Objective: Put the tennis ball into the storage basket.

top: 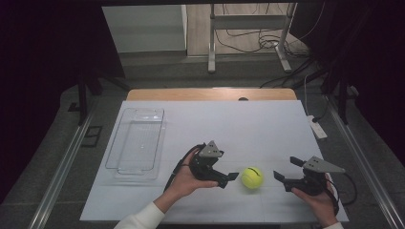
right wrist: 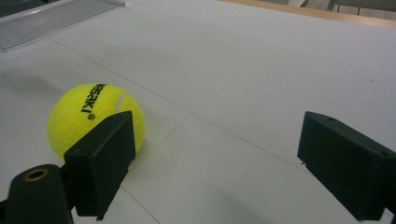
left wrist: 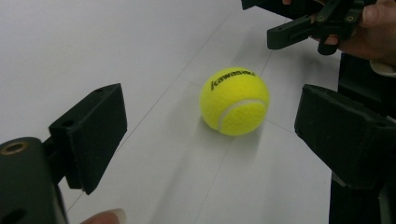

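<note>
lab | dark curtains (top: 43, 71) | floor cables (top: 258, 40) | metal stand (top: 248, 28)

One tennis ball (top: 251, 178), bright yellow-green with a felt nap. A white curved seam runs across its surface, seen in the left gripper view (left wrist: 235, 101). Black printed lettering sits on the upper part of the ball, readable in the right gripper view (right wrist: 93, 119) as a brand name set on a slant. The ball is whole and round, with no visible damage. It rests directly on the white table surface, free-standing, nothing pressing on it, and casts a soft shadow on the sheet. Position: near edge of the table, slightly right of centre, close to a thin line marked across the surface.
</note>
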The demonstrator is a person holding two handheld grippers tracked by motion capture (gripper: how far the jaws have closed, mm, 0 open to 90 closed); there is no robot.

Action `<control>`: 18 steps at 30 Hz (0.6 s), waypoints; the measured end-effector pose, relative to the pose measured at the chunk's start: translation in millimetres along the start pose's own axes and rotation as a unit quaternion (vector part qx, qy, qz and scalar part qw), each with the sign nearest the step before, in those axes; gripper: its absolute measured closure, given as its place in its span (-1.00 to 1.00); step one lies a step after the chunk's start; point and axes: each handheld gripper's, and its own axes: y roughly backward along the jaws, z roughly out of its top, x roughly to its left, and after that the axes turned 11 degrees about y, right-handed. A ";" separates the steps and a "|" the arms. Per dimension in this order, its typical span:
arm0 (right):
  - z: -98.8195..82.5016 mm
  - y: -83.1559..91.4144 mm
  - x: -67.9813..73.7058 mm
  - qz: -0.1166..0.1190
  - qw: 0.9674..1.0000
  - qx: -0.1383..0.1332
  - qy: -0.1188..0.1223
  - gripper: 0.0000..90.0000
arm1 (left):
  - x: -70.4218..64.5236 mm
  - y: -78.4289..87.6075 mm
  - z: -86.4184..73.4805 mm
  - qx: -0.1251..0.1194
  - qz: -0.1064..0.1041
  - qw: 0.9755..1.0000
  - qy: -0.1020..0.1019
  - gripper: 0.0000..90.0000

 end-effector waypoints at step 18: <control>-0.2 0.1 -0.3 0.000 1.000 0.000 0.000 -0.74 | -8.4 -18.0 7.9 0.011 -0.015 1.000 -0.007 -0.77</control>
